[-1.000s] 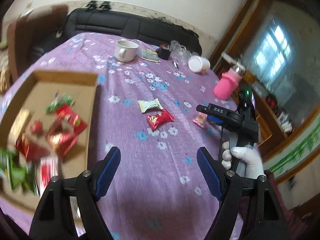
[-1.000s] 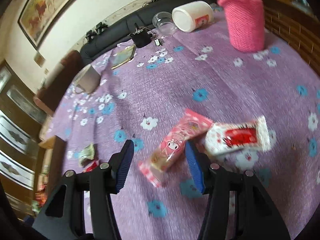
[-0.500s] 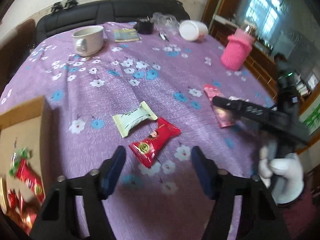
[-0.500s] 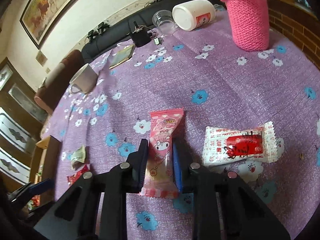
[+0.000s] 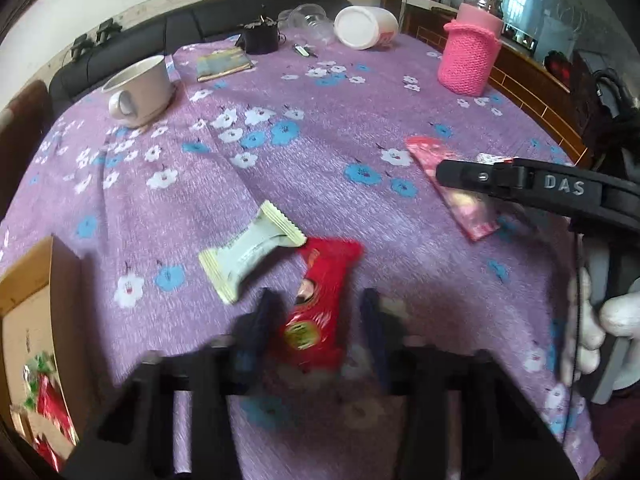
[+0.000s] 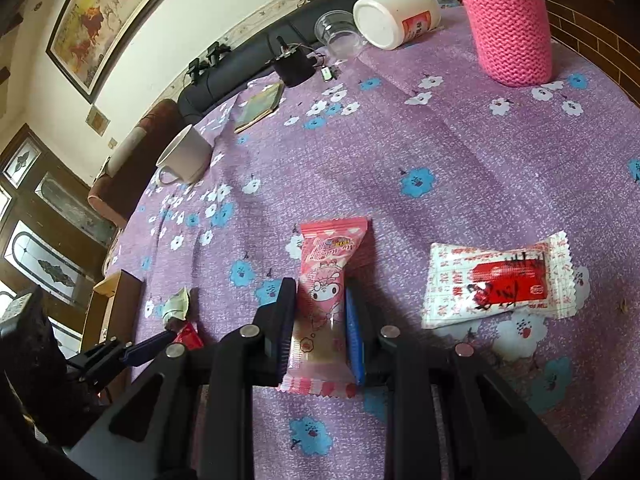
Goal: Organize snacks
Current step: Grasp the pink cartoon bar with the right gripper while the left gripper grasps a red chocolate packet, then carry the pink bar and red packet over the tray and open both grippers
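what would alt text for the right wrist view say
The right gripper is shut on a pink snack packet lying on a purple flowered tablecloth. A white and red packet lies to its right; a mug, a tipped white jar and a pink knitted sleeve stand farther back.

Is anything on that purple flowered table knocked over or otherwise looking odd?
Yes: the white plastic jar with a red label lies on its side at the far edge of the table, beside a clear plastic cup that is also tipped over. The white ceramic mug and the pink knitted bottle cover stand upright.
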